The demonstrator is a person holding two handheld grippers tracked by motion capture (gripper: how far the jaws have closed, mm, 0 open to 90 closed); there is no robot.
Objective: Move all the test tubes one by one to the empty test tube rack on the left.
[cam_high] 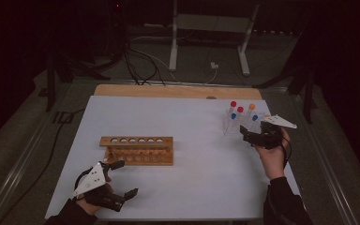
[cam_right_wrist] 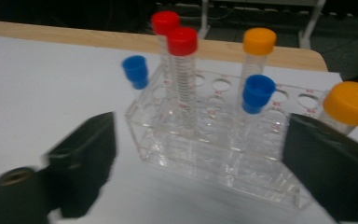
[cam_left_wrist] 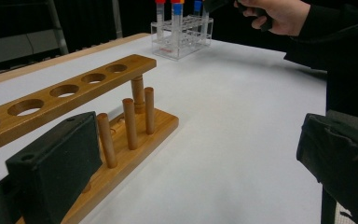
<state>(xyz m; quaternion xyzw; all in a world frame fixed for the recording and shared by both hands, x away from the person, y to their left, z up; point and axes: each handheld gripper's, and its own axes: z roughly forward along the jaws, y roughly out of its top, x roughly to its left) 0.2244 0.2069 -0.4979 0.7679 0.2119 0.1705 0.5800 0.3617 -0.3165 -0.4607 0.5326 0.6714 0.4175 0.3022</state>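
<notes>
Right claw spread, jaws flanking the clear rack of capped tubes, apparently touching none. Left claw spread, just beside the wooden rack, well apart from the clear rack across the worktop.

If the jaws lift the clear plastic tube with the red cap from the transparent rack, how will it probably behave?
The clear plastic tube with the red cap looks rigid and seems empty, so it is probably light. Its smooth round wall may slip between the jaws of the right gripper. Laid down on the white table it would likely roll. The transparent rack may shift if the tube drags.
</notes>
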